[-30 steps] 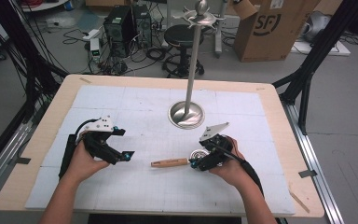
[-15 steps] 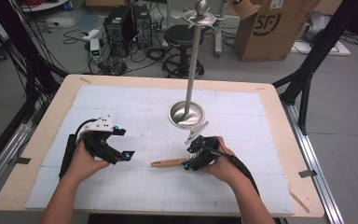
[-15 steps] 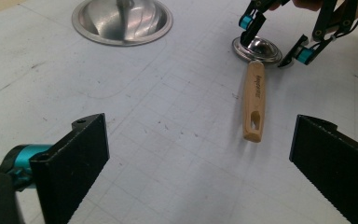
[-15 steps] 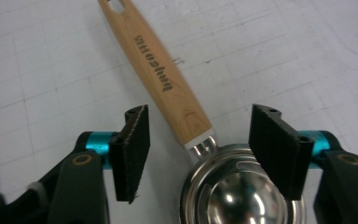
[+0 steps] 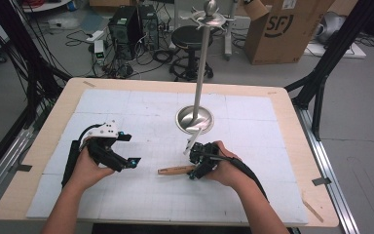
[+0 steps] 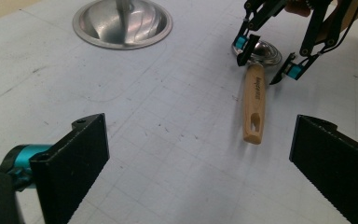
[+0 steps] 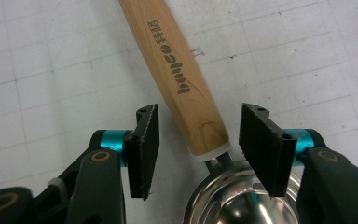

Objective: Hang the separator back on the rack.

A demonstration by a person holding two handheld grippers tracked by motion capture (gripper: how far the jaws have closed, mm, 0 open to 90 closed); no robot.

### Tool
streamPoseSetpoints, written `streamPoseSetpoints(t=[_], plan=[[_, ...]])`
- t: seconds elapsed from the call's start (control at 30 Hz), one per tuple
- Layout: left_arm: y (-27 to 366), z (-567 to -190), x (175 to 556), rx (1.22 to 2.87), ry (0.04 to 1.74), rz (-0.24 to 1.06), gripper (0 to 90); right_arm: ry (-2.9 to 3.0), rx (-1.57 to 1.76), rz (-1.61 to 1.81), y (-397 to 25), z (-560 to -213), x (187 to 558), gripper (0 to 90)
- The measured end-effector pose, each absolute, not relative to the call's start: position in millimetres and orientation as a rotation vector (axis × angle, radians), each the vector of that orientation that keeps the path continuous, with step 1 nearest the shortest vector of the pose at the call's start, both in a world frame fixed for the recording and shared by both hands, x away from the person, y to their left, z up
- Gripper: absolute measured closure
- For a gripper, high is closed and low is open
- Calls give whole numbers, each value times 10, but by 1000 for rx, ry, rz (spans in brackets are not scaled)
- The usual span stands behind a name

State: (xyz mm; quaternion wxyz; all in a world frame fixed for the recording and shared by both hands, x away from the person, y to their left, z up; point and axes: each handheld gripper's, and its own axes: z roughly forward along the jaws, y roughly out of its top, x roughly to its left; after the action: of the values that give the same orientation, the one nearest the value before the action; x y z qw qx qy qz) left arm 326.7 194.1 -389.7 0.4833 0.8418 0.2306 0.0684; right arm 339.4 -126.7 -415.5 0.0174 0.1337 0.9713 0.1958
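In the high view, the wooden-handled steel scoop [image 5: 177,170] is lying at lower middle on the white table mat [image 5: 141,107], right gripper [image 5: 198,165] over it. In the left gripper view, the left gripper [image 6: 200,158] is waiting wide open. In the right gripper view, open jaws are straddling the handle's bowl end; it looks stiff, light, smooth. Its bowl is holding nothing.

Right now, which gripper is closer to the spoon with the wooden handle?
The right gripper. Its open jaws sit either side of the spoon, where handle meets bowl. The left gripper rests off to the spoon's handle end, apart from it, jaws open.
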Motion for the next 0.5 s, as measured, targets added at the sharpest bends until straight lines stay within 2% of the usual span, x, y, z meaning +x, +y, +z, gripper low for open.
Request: streamPoseSetpoints(t=[0.33, 0.5], plan=[[1938, -3899, 3266, 2057, 564, 170, 53, 3020, 447, 557, -1252, -4167, 3411, 596], [1936, -3900, 3265, 2059, 564, 171, 53, 3024, 455, 527, -1221, -4156, 3404, 617]])
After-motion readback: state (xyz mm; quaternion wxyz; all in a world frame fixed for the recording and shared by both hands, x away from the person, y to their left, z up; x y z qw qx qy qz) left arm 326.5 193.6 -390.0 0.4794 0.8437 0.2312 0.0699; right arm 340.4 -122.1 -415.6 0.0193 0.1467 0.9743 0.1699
